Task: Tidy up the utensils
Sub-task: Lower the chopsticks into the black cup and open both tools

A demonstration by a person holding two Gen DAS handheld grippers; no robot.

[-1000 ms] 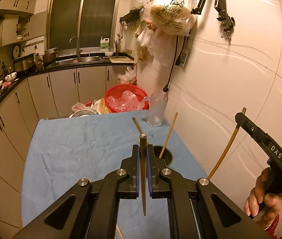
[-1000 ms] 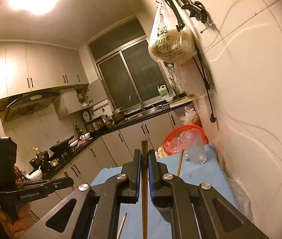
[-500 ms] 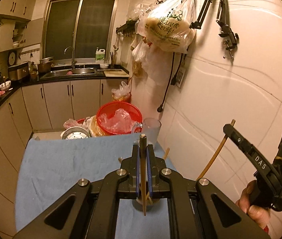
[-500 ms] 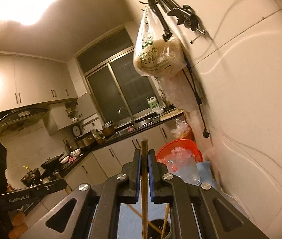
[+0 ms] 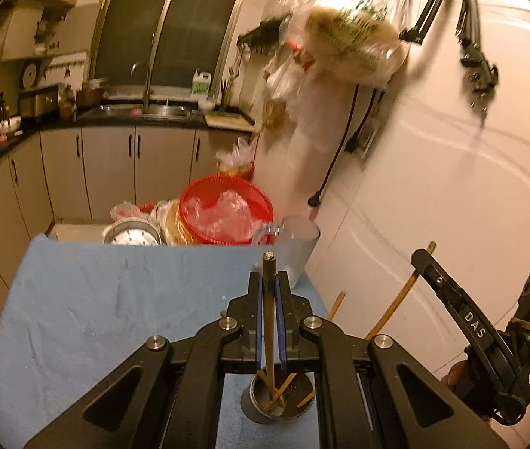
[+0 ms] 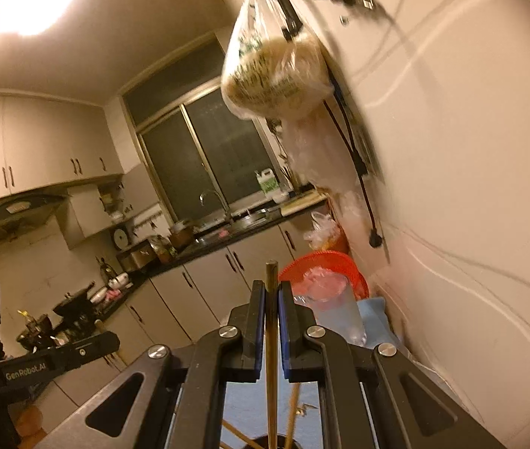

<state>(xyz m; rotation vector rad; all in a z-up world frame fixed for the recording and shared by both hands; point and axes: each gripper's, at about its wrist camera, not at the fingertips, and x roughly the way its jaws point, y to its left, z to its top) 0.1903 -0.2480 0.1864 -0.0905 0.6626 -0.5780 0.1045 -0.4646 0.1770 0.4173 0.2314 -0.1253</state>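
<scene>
Dim warm light, ceiling lamp glare, motion blur, fisheye warp.

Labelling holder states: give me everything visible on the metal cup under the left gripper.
The metal cup is a small round grey cylinder, dull metal by its look, standing upright on the blue cloth near the wall-side edge. Its mouth is open, and several pale wooden chopsticks lean inside. The chopstick clamped in the left gripper dips into it. The gripper frame hides part of its rim.
</scene>
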